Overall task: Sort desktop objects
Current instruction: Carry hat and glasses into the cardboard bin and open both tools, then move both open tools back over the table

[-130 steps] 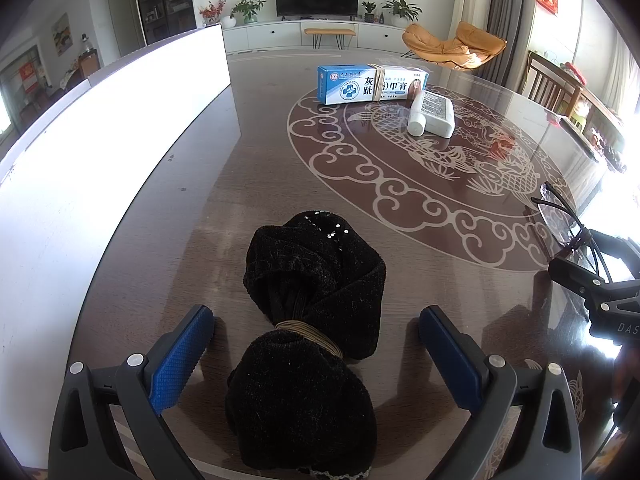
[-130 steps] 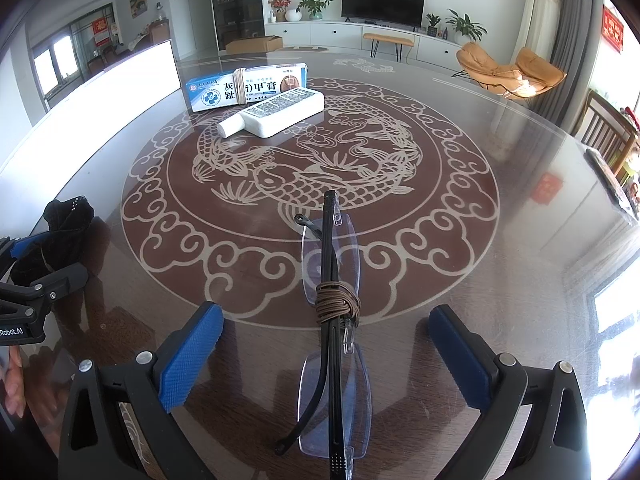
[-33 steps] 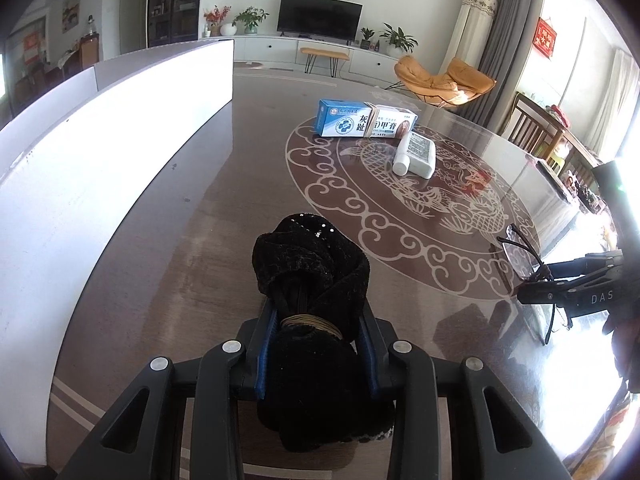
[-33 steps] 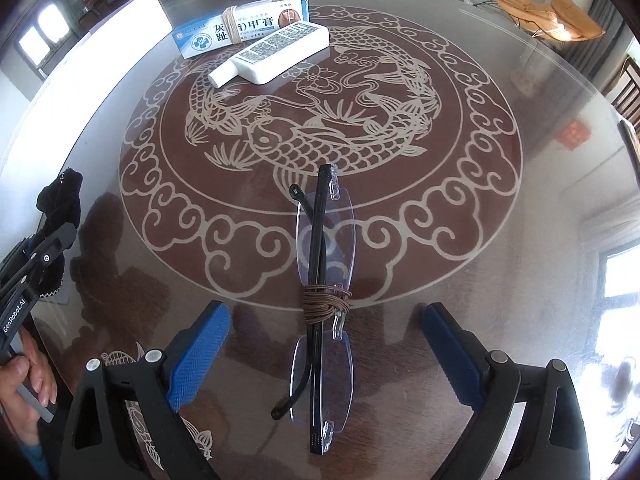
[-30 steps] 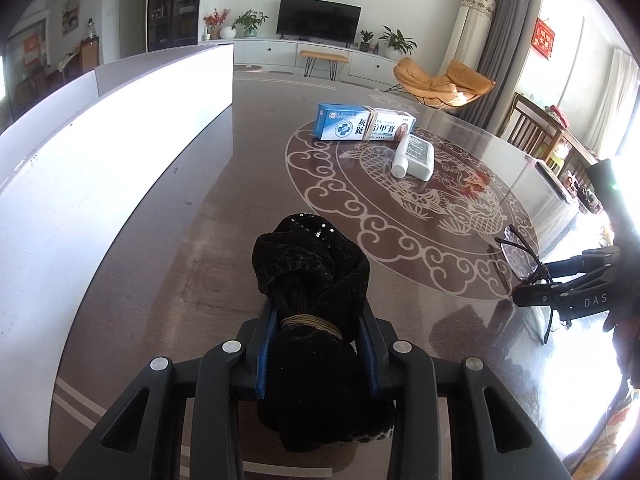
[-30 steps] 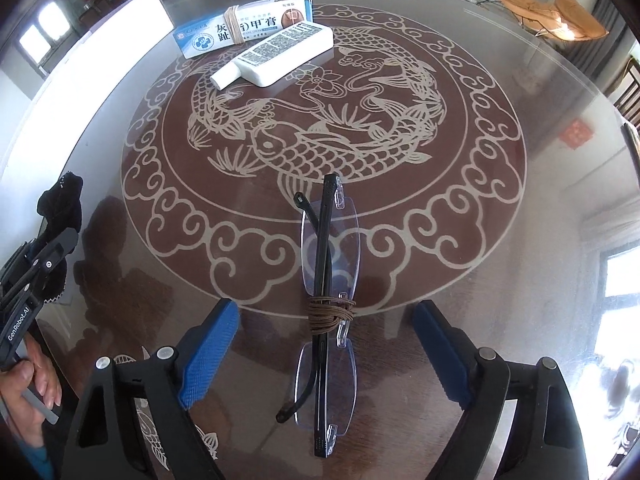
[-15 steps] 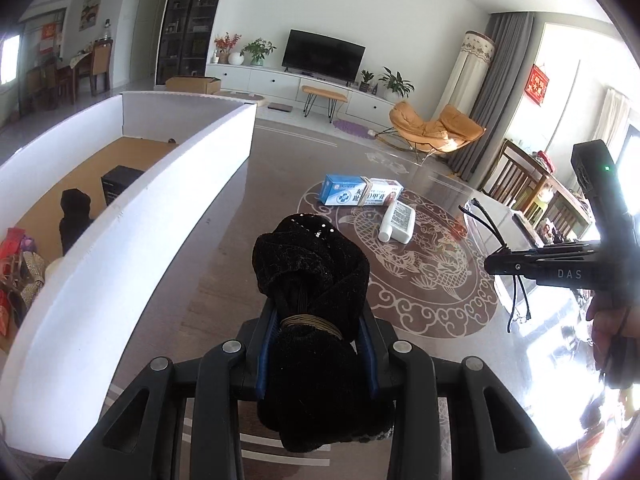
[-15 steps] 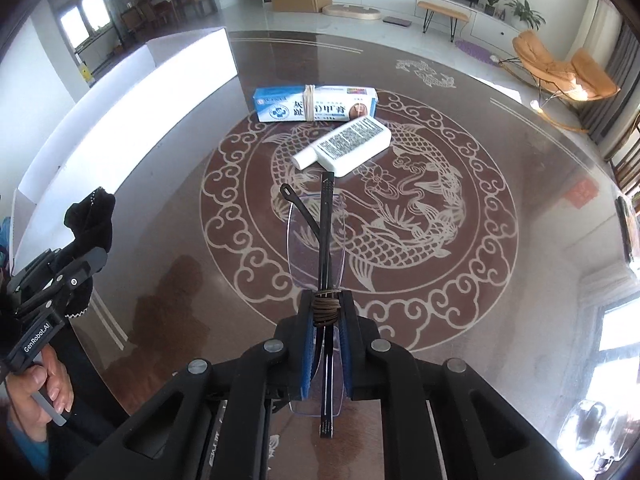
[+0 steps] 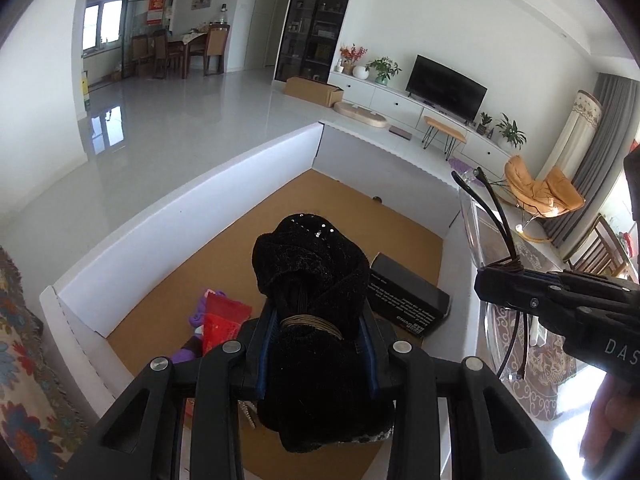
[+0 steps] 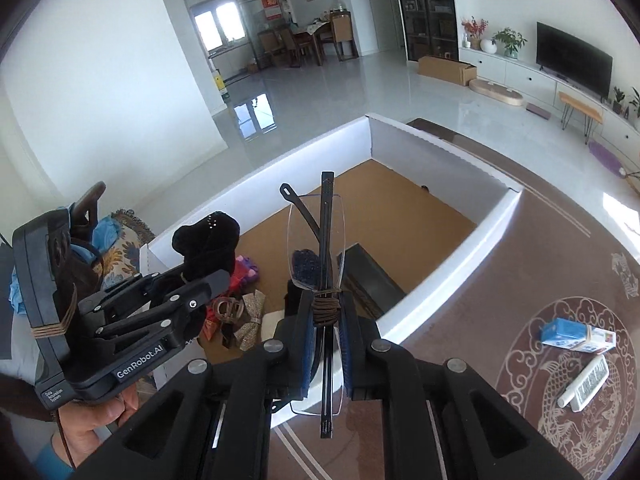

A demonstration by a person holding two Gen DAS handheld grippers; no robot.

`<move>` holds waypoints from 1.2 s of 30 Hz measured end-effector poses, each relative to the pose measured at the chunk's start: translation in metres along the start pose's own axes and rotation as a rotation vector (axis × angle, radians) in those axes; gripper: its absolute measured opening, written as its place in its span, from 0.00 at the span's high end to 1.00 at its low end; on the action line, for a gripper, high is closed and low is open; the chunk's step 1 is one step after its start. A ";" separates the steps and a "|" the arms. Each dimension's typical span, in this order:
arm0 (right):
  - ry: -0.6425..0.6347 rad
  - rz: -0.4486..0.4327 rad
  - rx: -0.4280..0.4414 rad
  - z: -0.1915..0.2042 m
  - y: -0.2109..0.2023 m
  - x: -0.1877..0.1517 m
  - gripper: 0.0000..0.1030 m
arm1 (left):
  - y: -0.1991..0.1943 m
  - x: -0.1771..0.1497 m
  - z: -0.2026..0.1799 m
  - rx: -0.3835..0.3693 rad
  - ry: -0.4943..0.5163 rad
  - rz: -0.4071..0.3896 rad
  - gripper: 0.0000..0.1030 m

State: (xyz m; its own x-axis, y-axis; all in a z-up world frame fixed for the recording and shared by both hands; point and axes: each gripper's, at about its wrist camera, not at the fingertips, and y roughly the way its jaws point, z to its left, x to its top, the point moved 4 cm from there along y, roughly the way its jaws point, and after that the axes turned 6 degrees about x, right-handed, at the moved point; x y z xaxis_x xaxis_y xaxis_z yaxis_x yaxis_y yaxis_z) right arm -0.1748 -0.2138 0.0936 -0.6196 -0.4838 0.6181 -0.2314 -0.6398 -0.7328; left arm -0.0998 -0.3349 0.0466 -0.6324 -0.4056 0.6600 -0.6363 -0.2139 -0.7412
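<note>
Box left of table; carton, tube on table; case in box.

I'm holding a black knit bundle, tied w/ a tan band at its waist, in my left gripper, up over the white box, near its near edge. I'm pinching folded rimless glasses w/ black arms, bound w/ brown cord, in my right gripper, hanging above the box's table-side wall.
</note>
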 end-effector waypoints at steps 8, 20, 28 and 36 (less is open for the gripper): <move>-0.011 0.116 -0.019 0.030 0.103 -0.007 0.46 | 0.041 -0.029 0.030 0.092 -0.032 0.127 0.35; 0.022 -0.238 -0.251 -0.069 -0.040 -0.125 0.05 | -0.053 -0.057 -0.087 -0.152 0.073 -0.118 0.23; 0.219 -0.159 -0.521 -0.182 -0.121 -0.260 0.05 | -0.080 -0.124 -0.229 -0.300 0.387 -0.143 0.00; 0.297 -0.084 -0.591 -0.204 -0.136 -0.321 0.05 | -0.029 -0.196 -0.300 -0.261 0.565 0.011 0.00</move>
State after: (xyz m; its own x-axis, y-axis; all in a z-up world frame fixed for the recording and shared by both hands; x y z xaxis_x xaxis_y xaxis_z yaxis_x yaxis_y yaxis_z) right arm -0.0978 0.1503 -0.0634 -0.7422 -0.2077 0.6371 -0.6077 -0.1922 -0.7706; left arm -0.0903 0.0172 -0.0243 -0.7303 0.1417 0.6682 -0.6701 0.0412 -0.7411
